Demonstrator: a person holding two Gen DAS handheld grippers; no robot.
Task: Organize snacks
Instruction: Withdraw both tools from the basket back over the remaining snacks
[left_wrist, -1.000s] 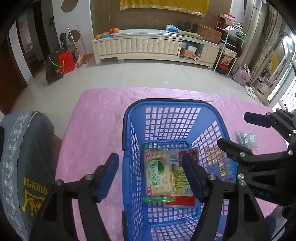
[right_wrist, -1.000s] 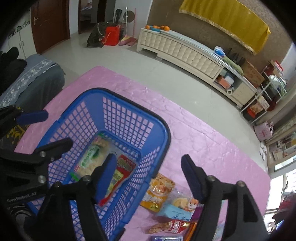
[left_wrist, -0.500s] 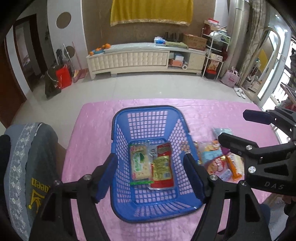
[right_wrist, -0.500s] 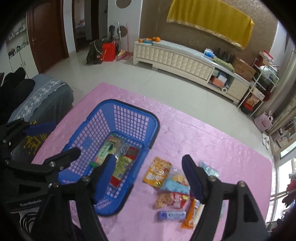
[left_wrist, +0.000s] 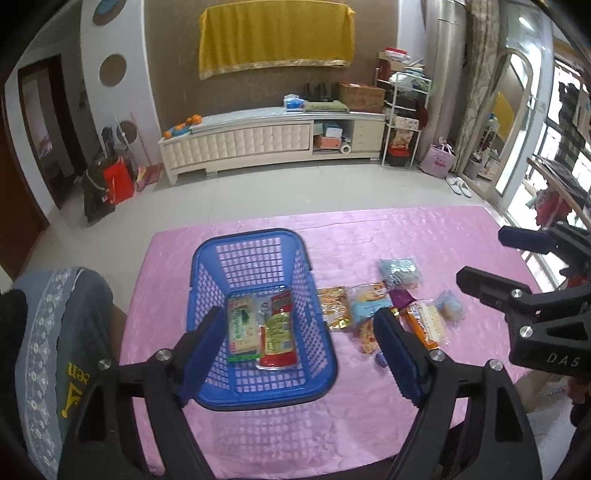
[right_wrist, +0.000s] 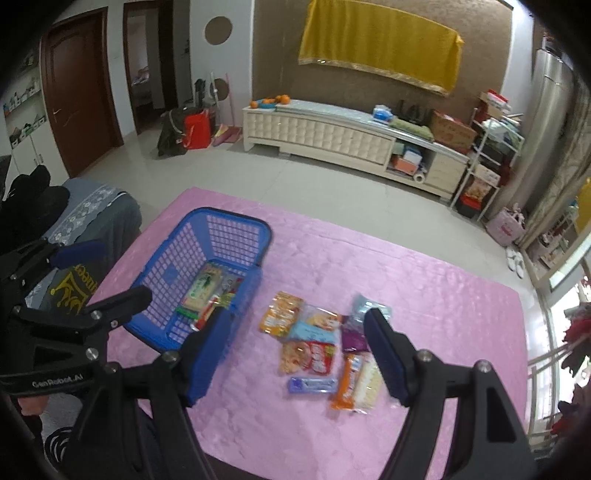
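A blue plastic basket (left_wrist: 258, 243) stands on the pink tablecloth and holds a green cracker pack (left_wrist: 242, 325) and a red-and-green packet (left_wrist: 279, 334). Several loose snacks lie to its right, among them an orange packet (right_wrist: 280, 314), a red packet (right_wrist: 310, 356), a blue bar (right_wrist: 312, 384) and an orange-and-white pack (right_wrist: 356, 380). My left gripper (left_wrist: 299, 354) hangs high above the basket; its jaws are opening with nothing between them. My right gripper (right_wrist: 297, 350) is open and empty, high over the loose snacks.
The pink-covered table (left_wrist: 258, 435) ends close below both grippers. A grey-covered seat (left_wrist: 55, 332) stands against its left side. Across the tiled floor are a white low cabinet (left_wrist: 273, 140) and shelves (right_wrist: 491, 155).
Both grippers have drawn back and up from the basket, so it looks smaller and the loose snacks have come into view. The left jaws have spread a little wider.
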